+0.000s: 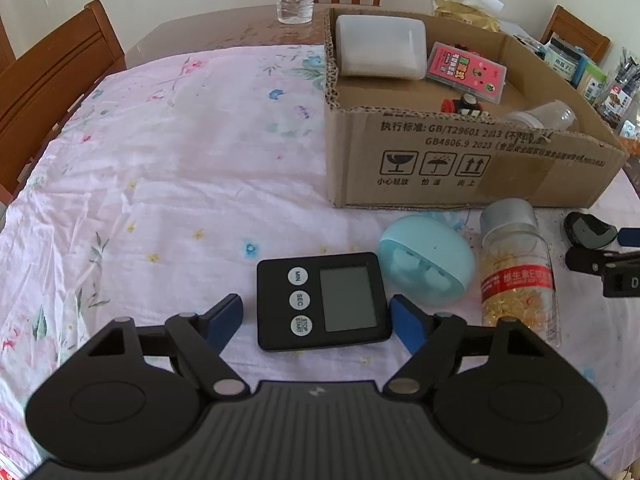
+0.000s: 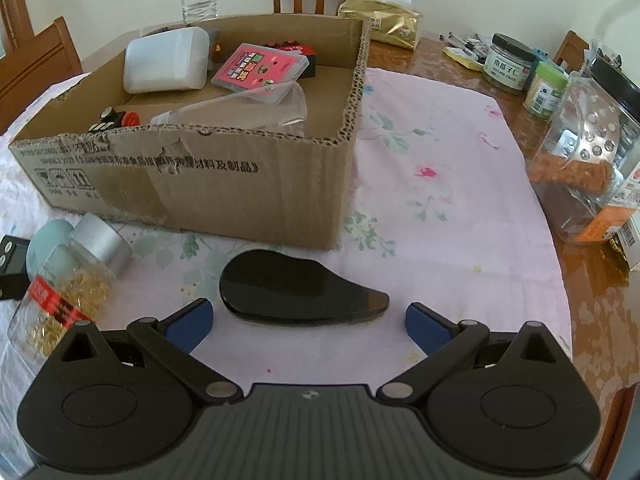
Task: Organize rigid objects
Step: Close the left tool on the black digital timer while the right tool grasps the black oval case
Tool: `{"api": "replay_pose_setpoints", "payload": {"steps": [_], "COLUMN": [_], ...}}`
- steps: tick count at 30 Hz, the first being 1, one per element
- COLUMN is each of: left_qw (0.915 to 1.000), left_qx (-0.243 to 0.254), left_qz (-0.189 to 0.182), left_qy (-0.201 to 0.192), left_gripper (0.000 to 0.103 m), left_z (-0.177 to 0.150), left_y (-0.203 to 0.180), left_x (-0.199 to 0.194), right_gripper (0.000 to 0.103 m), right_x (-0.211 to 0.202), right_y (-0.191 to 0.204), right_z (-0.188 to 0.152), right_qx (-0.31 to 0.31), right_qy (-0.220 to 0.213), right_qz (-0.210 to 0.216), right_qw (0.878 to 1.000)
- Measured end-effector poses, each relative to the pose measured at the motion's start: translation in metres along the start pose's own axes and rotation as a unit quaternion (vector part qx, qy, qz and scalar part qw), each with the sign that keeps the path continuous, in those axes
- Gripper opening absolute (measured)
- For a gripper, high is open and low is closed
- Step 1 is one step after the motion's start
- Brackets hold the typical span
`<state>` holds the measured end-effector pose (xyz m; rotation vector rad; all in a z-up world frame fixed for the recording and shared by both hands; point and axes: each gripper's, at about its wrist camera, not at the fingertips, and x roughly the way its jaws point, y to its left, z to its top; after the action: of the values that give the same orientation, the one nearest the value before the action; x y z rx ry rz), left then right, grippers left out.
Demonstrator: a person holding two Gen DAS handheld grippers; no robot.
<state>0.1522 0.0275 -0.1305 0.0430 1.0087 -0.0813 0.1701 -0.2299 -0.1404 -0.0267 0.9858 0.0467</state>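
Timer [image 1: 322,302] left of earbud case [image 1: 426,266]; box [image 1: 460,160] behind both.

table [image 2: 592,300], floral cloth [image 1: 160,160]: cardboard box [image 1: 440,168], timer [image 1: 320,300], pill bottle [image 1: 516,264].

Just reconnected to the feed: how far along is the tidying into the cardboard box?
Roughly half. Already in the cardboard box: white container, pink card case, clear bottle. Being addressed: left gripper straddles the black timer, ungripped; right gripper stands open before the black case. Still left: teal earbud case, capsule bottle.
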Motion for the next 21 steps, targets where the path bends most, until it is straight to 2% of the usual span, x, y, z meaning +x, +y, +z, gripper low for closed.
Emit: {"api": "replay_pose_setpoints", "payload": {"steps": [3,6,16,21], "left_qw": [1.0,1.0,0.9989,0.9987], "left_qx": [-0.001,0.002,0.039,0.042], "left_qz": [-0.001,-0.004,-0.025,-0.027], "left_qy": [-0.001,-0.007,0.0,0.005], "left_gripper": [0.078,0.071,0.071,0.071], "left_z": [0.001,0.002,-0.006,-0.009], "left_y": [0.0,-0.001,0.007,0.011], "left_x": [0.001,0.0,-0.007,-0.011], "right_gripper": [0.103,0.103,0.103,0.103], "right_x": [0.003,0.005,0.005,0.005], "right_y": [0.005,0.009,0.011,0.013], "right_z": [0.004,0.007,0.006,0.005], "right_qx": [-0.001,0.0,0.018,0.036], "right_qy": [-0.002,-0.004,-0.006,-0.014], "right_qz": [0.0,0.0,-0.012,-0.028], "right_qw": [1.0,1.0,1.0,0.999]}}
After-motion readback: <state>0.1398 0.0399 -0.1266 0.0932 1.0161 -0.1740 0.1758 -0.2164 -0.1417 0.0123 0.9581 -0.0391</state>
